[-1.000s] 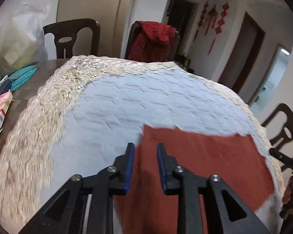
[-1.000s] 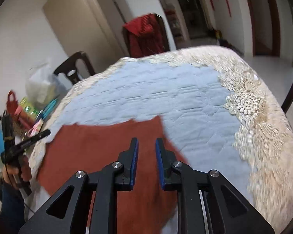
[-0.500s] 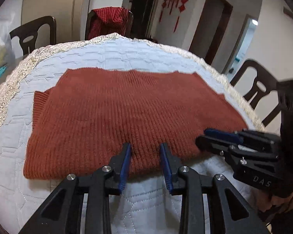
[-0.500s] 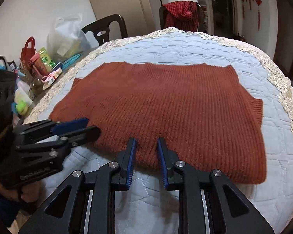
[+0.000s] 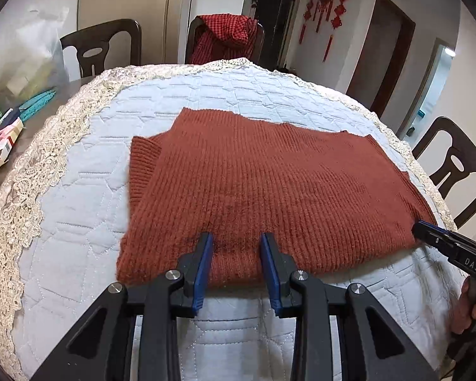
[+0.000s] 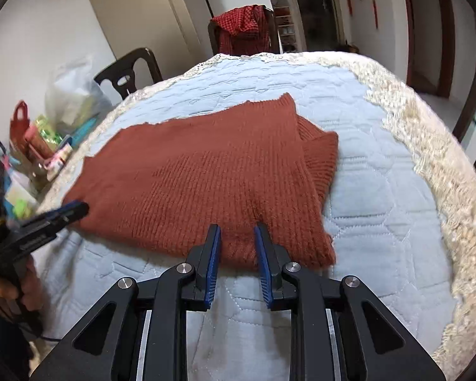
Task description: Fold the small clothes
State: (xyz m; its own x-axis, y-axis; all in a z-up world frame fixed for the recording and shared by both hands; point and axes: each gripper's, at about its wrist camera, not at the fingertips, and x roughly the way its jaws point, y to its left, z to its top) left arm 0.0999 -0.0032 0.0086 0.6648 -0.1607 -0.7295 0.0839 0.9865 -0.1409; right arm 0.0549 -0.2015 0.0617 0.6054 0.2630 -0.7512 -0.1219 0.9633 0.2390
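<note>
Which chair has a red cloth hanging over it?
The far chair behind the table, draped in red checked cloth; the other chairs' backs are bare.

White letters "DAS" on the black body of the right gripper (image 5: 428, 233), seen at the right edge of the left wrist view. No other legible text: packets at the table's (image 5: 79, 165) edge and the red wall hangings (image 5: 325, 3) are too small/blurred to read.

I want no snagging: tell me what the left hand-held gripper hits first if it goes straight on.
Most likely the near hem of the rust-red sweater; the open left hand-held gripper points down at it, though depth is unclear.
</note>
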